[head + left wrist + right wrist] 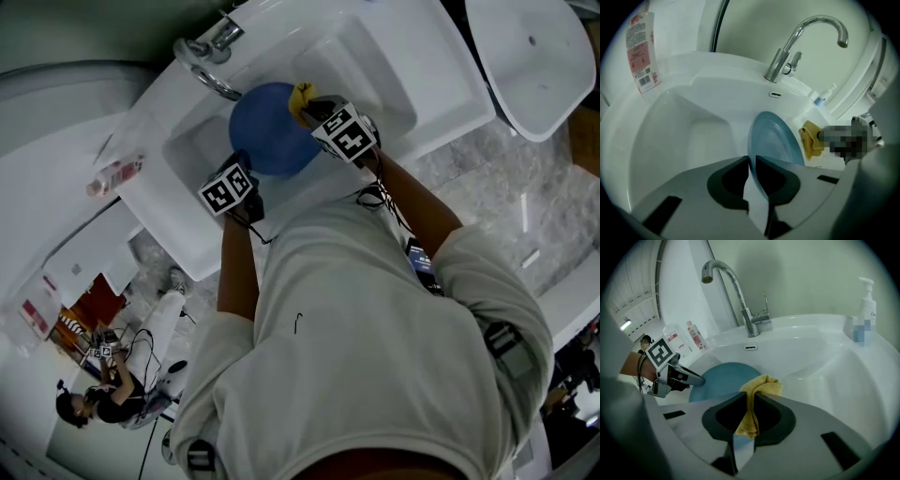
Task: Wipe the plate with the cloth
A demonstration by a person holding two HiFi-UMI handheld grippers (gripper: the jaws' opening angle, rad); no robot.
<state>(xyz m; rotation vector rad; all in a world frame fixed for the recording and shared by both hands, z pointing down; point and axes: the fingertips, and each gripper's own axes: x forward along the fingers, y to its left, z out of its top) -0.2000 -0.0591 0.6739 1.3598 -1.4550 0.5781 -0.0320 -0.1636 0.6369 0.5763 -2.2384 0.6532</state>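
Observation:
A blue plate (270, 127) is held on edge, tilted, over the white sink (375, 56). My left gripper (242, 164) is shut on its near rim; in the left gripper view the plate (776, 140) rises from between the jaws of this gripper (752, 161). My right gripper (311, 105) is shut on a yellow cloth (302, 97) at the plate's right edge. In the right gripper view the cloth (761, 385) bunches out of the right gripper (751, 397), right by the plate (719, 378), with the left gripper (696, 379) on the plate's left rim.
A chrome faucet (206, 61) curves over the back of the basin. A pink-labelled bottle (641, 51) stands on the sink's left ledge and a white pump bottle (865, 305) on the right. A second white basin (534, 56) lies at the upper right.

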